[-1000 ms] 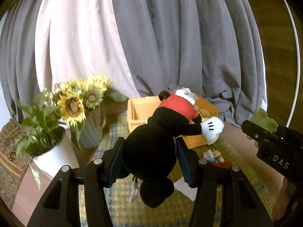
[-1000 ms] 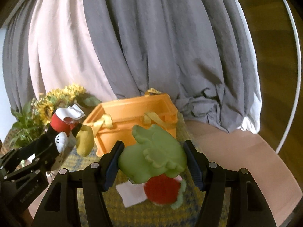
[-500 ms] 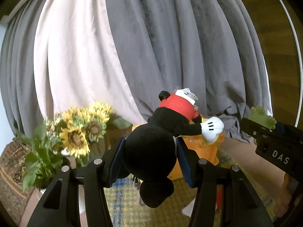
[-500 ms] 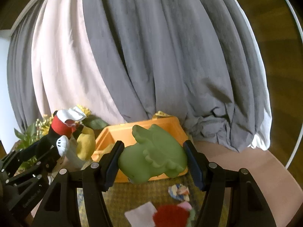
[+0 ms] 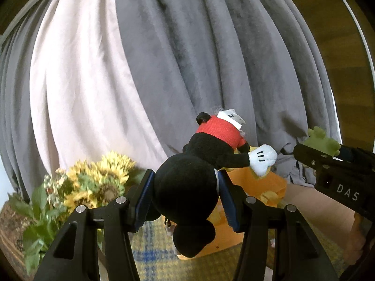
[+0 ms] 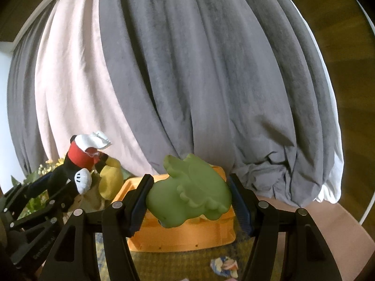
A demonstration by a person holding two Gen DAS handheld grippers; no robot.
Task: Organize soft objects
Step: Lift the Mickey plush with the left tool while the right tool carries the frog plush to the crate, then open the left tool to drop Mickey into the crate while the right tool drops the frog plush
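Left gripper [image 5: 185,196] clamped on mouse plush [image 5: 187,187], right gripper [image 6: 189,199] clamped on green toy [image 6: 189,196], both above the orange bin [image 6: 182,236]; risk: dangling limbs snag bin's rim, toys collide mid-drop

Checked rug [image 6: 187,264], orange bin [image 6: 182,236], small toy [image 6: 223,265]

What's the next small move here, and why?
Probably carry both toys forward over the orange bin, then lower and release. The left gripper is clamped on the black mouse plush, the right gripper on the green toy. Both hang in the air, and the bin sits just ahead and below them.
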